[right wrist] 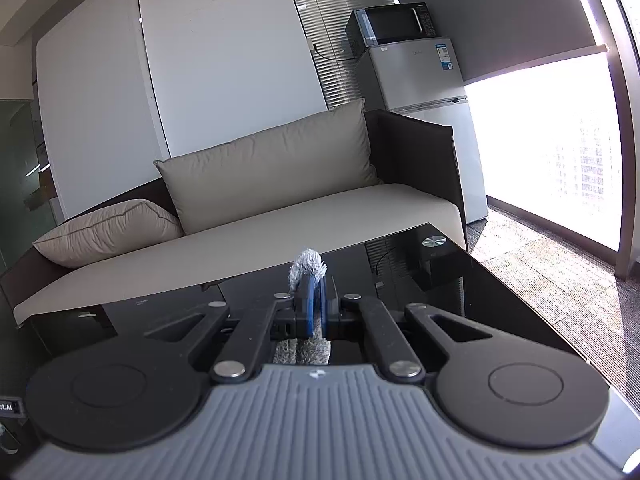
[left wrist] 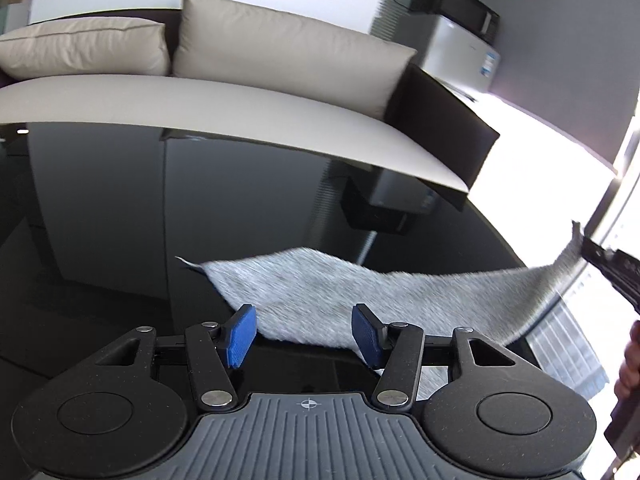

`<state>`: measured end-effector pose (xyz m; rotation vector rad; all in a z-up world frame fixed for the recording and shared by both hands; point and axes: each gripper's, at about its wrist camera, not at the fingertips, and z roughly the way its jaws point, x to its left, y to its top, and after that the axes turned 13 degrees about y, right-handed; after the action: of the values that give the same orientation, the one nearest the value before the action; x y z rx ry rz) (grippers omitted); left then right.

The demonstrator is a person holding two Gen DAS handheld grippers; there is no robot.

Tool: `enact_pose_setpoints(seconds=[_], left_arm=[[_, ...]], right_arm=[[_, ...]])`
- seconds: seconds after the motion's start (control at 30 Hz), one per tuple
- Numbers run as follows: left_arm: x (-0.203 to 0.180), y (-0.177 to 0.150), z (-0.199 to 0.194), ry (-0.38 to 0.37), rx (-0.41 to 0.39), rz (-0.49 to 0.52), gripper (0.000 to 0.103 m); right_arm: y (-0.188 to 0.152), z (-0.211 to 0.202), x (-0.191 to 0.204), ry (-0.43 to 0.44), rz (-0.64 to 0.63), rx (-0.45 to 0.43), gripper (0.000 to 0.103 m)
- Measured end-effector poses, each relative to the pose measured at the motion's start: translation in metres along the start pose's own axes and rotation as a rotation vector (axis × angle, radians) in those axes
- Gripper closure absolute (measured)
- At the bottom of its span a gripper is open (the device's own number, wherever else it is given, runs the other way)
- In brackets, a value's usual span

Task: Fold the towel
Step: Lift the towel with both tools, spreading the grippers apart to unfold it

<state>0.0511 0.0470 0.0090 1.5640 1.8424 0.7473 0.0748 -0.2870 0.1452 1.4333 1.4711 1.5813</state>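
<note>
- Here the black glass table carries most of the grey towel, its long axis running from a pointed corner at left up to the lifted right end.
- The right gripper is clenched on that raised corner.
- The left gripper hangs released, nothing between its pads, just over the near edge.
- Advice: pinch the near corner squarely, level with the right, before carrying it over.
</note>
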Motion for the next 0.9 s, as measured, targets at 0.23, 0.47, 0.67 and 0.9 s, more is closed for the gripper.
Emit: enact_pose_setpoints(seconds=[0.23, 0.47, 0.67, 0.9], left_arm=[[-0.039, -0.026, 0.0, -0.065, 0.069, 0.045, 0.054], [-0.058, -0.038, 0.001, -0.101, 0.089, 0.079, 0.054], [-0.07, -0.046, 0.004, -0.104, 0.089, 0.122, 0.054], [-0.086, -0.055, -0.002, -0.059, 0.034, 0.209, 0.067]], right_arm=[[0.0, 0.0, -0.001, -0.007, 0.007, 0.005, 0.1], [0.0, -0.001, -0.001, -0.004, 0.011, 0.008, 0.1], [0.002, -0.002, -0.001, -0.004, 0.013, 0.008, 0.1], [0.002, -0.002, 0.0, -0.003, 0.006, 0.008, 0.1]])
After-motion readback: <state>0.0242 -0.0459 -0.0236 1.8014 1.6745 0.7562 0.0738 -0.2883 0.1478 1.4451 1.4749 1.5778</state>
